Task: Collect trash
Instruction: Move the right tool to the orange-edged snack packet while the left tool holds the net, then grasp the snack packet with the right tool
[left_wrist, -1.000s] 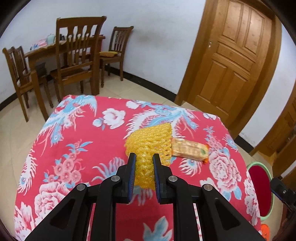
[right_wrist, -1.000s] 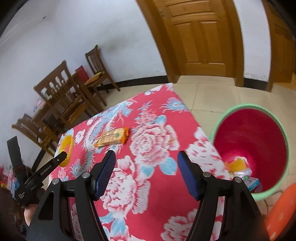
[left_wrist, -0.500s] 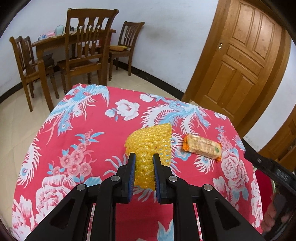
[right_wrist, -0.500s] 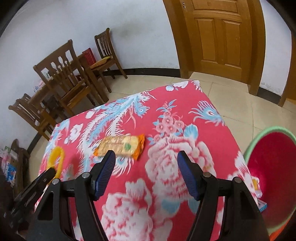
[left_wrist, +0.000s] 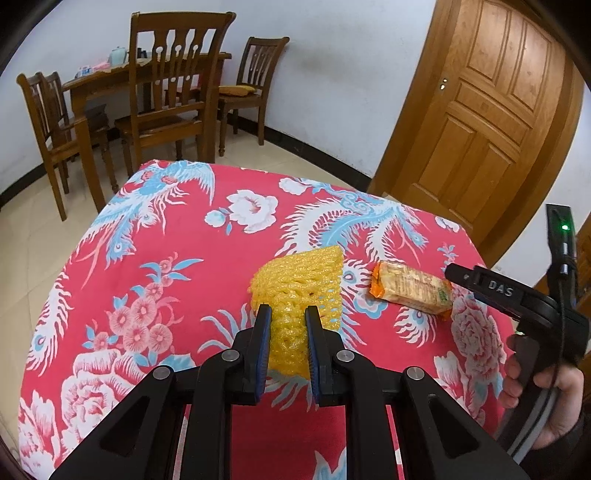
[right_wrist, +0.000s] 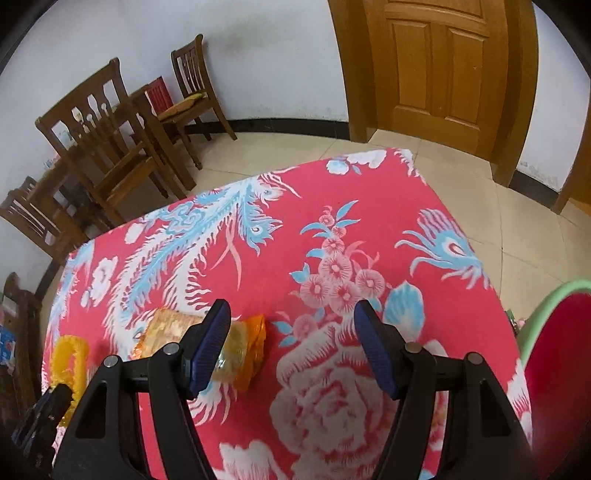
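Left wrist view: our left gripper (left_wrist: 287, 325) pinches the foam net (left_wrist: 297, 291) — light, squashy. Right gripper (right_wrist: 291, 332) gapes empty; the wrapper (right_wrist: 236, 350) at its nine o'clock — crinkly, slippery — wants a mid-body grip.

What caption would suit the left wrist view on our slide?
Left gripper clamps yellow foam net on floral tablecloth; snack packet lies beside it.

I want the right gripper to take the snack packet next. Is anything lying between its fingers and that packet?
Nothing visible blocks it. The right gripper is open over bare tablecloth, and the snack packet lies just beside and partly behind one of its fingers. The yellow foam net sits farther off, in the left gripper.
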